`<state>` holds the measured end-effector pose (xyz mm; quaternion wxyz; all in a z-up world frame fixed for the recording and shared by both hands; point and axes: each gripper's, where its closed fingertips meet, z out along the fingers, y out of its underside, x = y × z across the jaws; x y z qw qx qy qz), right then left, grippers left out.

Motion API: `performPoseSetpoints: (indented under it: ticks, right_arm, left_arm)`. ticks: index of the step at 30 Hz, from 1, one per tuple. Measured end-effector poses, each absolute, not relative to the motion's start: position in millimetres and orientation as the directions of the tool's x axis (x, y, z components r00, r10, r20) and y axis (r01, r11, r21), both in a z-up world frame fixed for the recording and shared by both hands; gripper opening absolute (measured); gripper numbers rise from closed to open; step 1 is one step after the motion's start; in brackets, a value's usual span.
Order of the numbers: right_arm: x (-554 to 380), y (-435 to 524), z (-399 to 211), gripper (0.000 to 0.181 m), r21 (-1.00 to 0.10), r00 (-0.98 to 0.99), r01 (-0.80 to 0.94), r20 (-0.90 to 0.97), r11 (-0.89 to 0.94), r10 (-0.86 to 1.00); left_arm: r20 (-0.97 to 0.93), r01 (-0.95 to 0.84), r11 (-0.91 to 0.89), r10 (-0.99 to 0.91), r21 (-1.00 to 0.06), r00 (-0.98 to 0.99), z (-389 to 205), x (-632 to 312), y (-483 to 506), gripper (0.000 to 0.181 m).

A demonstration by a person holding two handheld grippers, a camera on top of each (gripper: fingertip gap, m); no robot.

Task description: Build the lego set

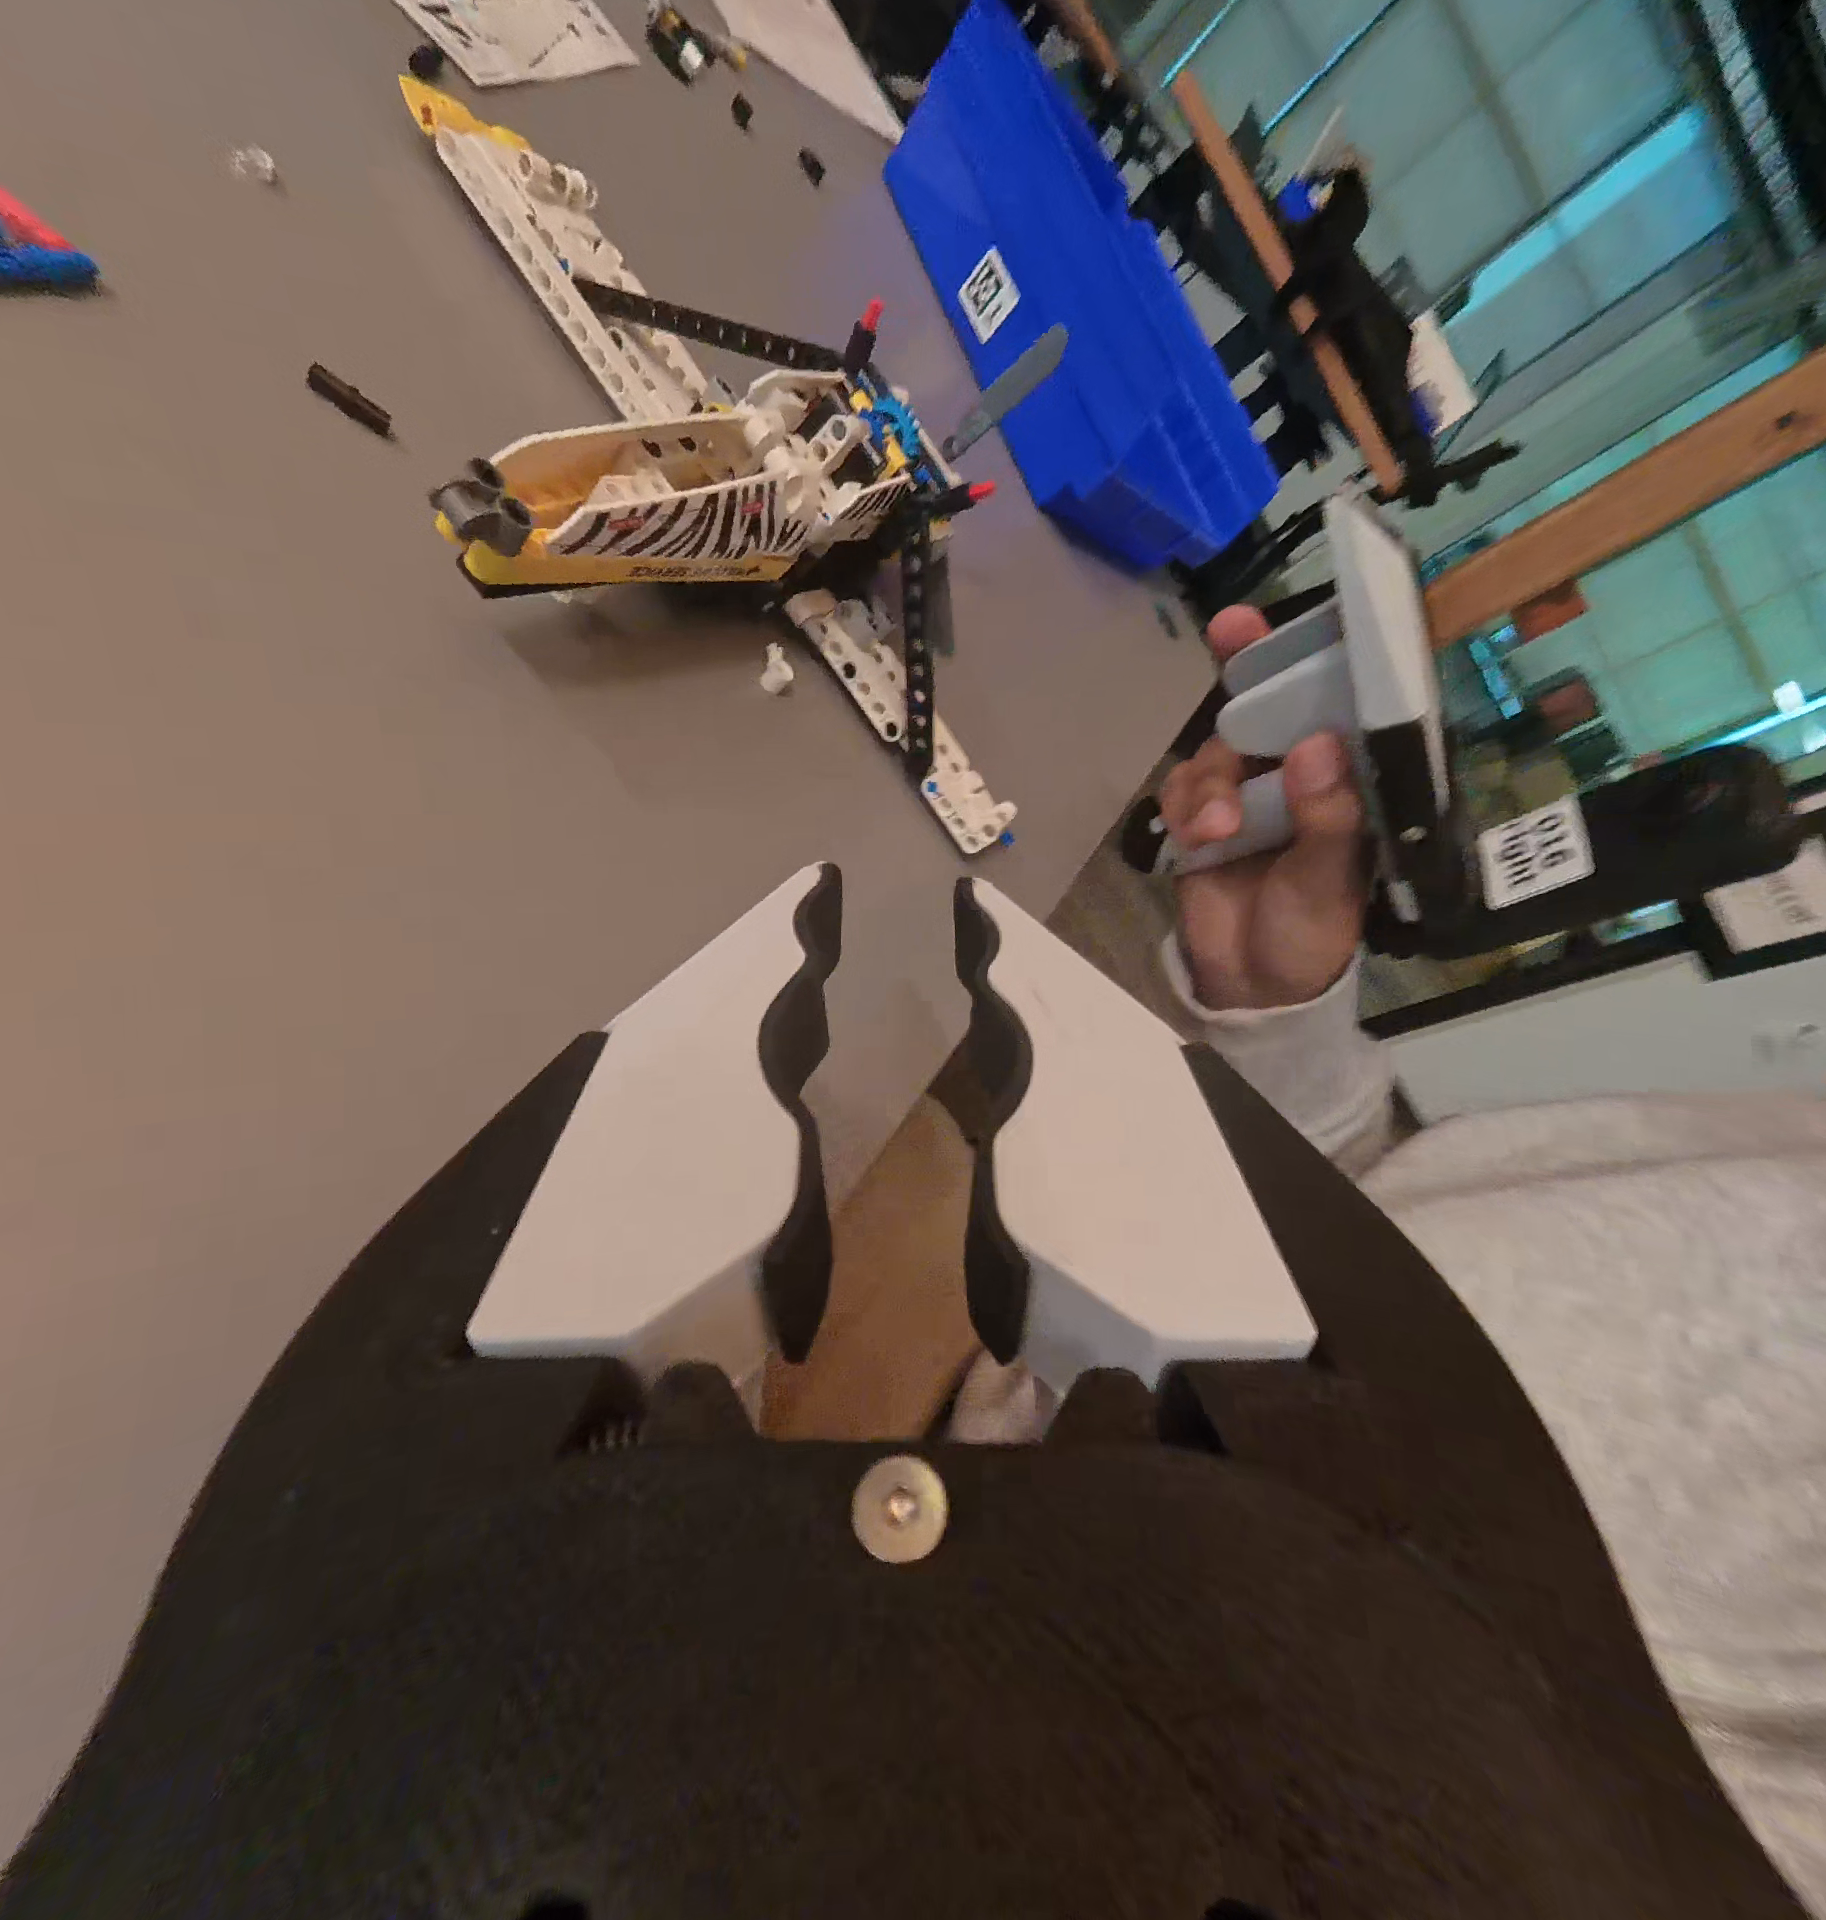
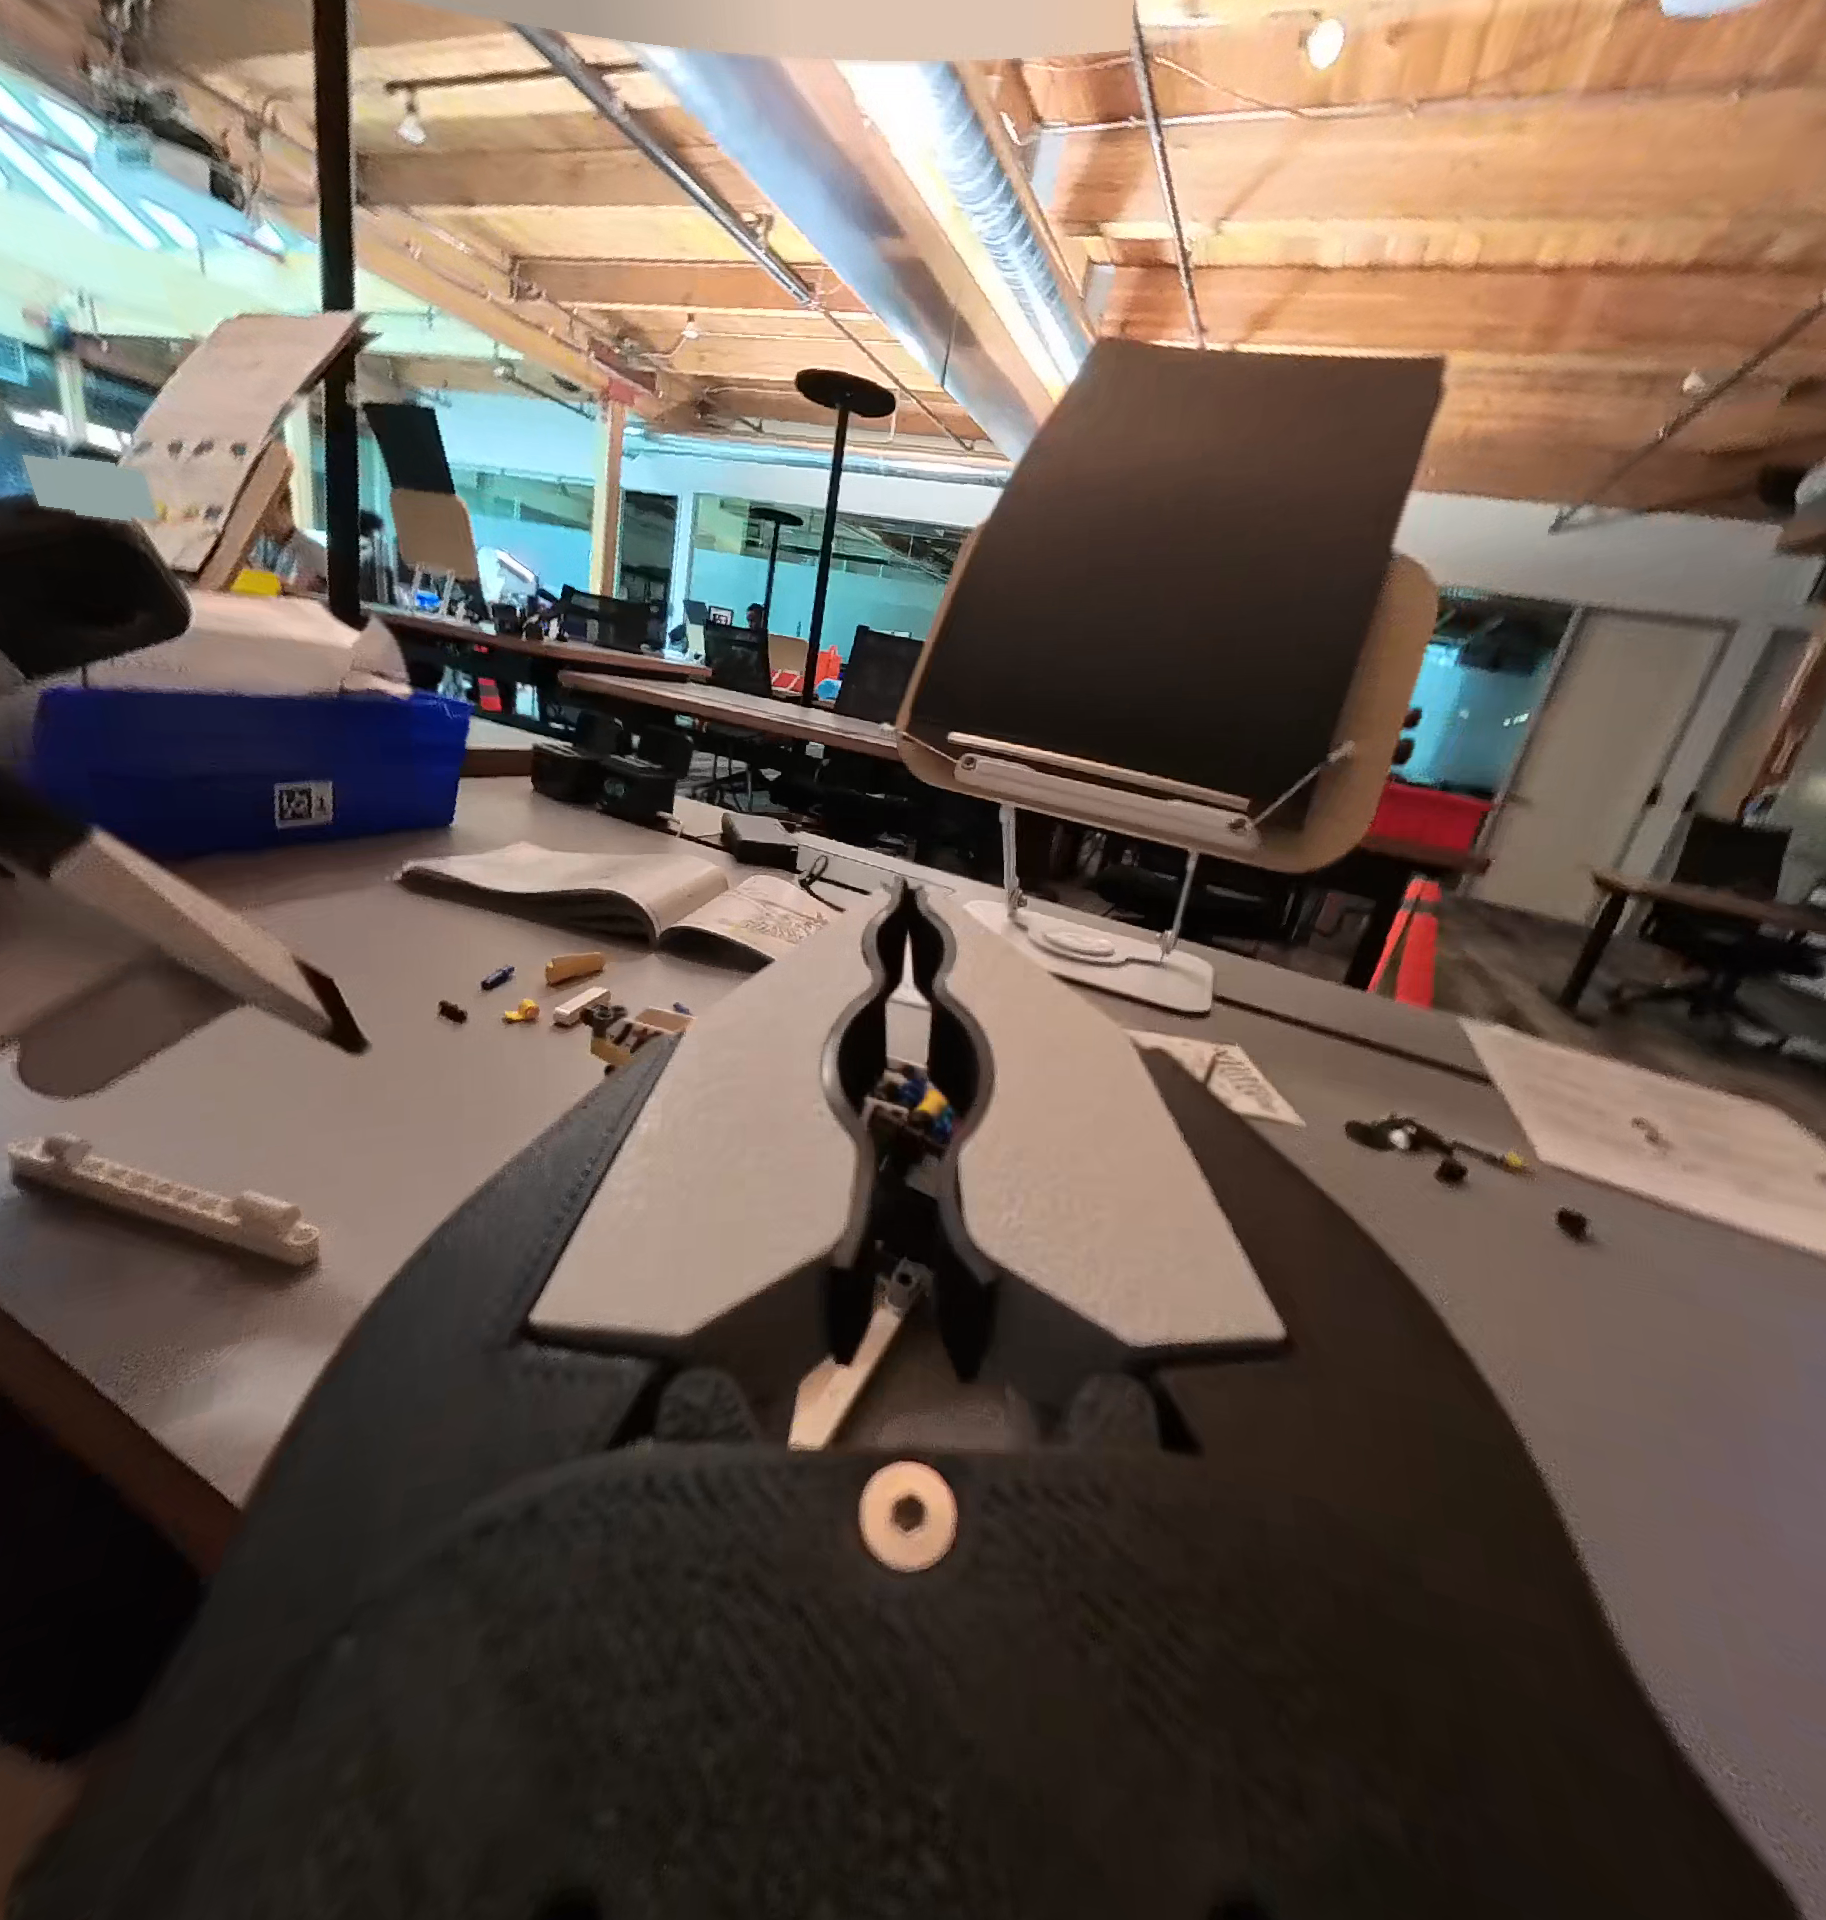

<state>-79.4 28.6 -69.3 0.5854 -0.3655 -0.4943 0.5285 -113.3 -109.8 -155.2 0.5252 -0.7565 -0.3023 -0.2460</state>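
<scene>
Left wrist view: grey table (image 1: 213,831), blue bin (image 1: 1075,312).

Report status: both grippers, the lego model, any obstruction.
Left gripper open, empty, short of the lego plane. Right gripper shut, empty, off the table edge. Loose pieces scattered; nothing blocking.

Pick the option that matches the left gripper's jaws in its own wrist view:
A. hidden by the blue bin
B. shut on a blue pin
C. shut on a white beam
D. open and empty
D: the left gripper shows a clear gap between its jaws with only the grey table behind, short of the lego plane.
</scene>
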Motion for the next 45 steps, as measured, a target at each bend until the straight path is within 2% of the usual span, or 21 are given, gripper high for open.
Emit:
performPoseSetpoints:
  ticks: [4, 7, 9, 18, 20, 23, 26, 29, 31, 32, 34, 36, 40, 45]
  right_arm:
    - [-77, 39, -72, 0.0, -0.96, -0.06, -0.262, 0.122, 0.102, 0.991]
    - [-77, 39, -73, 0.0, -0.958, -0.053, -0.256, 0.149, 0.131, 0.987]
    - [-75, 40, -73, 0.0, -0.953, -0.038, -0.254, 0.182, 0.167, 0.983]
    - [-77, 42, -81, 0.0, -0.949, -0.024, -0.236, 0.219, 0.207, 0.976]
    - [-77, 42, -82, 0.0, -0.951, -0.027, -0.233, 0.217, 0.205, 0.976]
    - [-77, 42, -82, 0.0, -0.952, -0.03, -0.231, 0.213, 0.201, 0.977]
    - [-77, 39, -81, 0.0, -0.956, -0.05, -0.232, 0.199, 0.183, 0.979]
    - [-74, 20, -72, 0.003, -0.959, -0.168, -0.278, 0.108, 0.058, 0.98]
    - [-73, 3, -68, 0.011, -0.953, -0.234, -0.301, 0.103, 0.029, 0.967]
    - [-75, -5, -71, 0.014, -0.953, -0.234, -0.292, 0.15, 0.078, 0.961]
    - [-82, -18, -83, 0.025, -0.937, -0.2, -0.253, 0.293, 0.24, 0.935]
    - [-86, -28, -91, 0.036, -0.898, -0.165, -0.231, 0.415, 0.374, 0.895]
    - [-84, -42, -91, 0.033, -0.834, -0.135, -0.244, 0.535, 0.495, 0.834]
    - [-78, -41, -82, 0.021, -0.863, -0.162, -0.269, 0.479, 0.428, 0.863]
  left_arm:
    - [0.487, 0.548, -0.403, 0.251, -0.733, 0.836, -175, -113, -75, 0.021]
    - [0.262, 0.383, -0.51, 0.293, -0.77, 0.919, -190, -125, -47, 0.022]
    - [0.176, 0.317, -0.555, 0.293, -0.769, 0.94, -197, -131, -29, 0.023]
    - [0.136, 0.301, -0.657, 0.291, -0.691, 0.947, -221, -139, 3, 0.024]
    - [0.135, 0.302, -0.67, 0.291, -0.678, 0.947, -225, -141, 3, 0.016]
    - [0.167, 0.314, -0.656, 0.278, -0.686, 0.946, -224, -140, 3, 0.006]
    - [0.236, 0.351, -0.586, 0.266, -0.73, 0.935, -207, -137, 0, 0.006]
    - [0.5, 0.53, -0.393, 0.185, -0.751, 0.846, -162, -125, -4, 0.006]
    - [0.74, 0.725, -0.243, 0.037, -0.645, 0.671, -124, -117, -10, 0.005]
    - [0.814, 0.792, -0.204, -0.042, -0.575, 0.58, -109, -114, -15, 0.005]
    - [0.887, 0.863, -0.207, -0.16, -0.46, 0.434, -93, -103, -24, 0.005]
    - [0.912, 0.885, -0.247, -0.226, -0.394, 0.342, -87, -89, -29, 0.005]
    - [0.921, 0.888, -0.292, -0.271, -0.356, 0.28, -83, -69, -33, 0.004]
    - [0.914, 0.882, -0.298, -0.295, -0.365, 0.279, -79, -61, -34, 0.005]
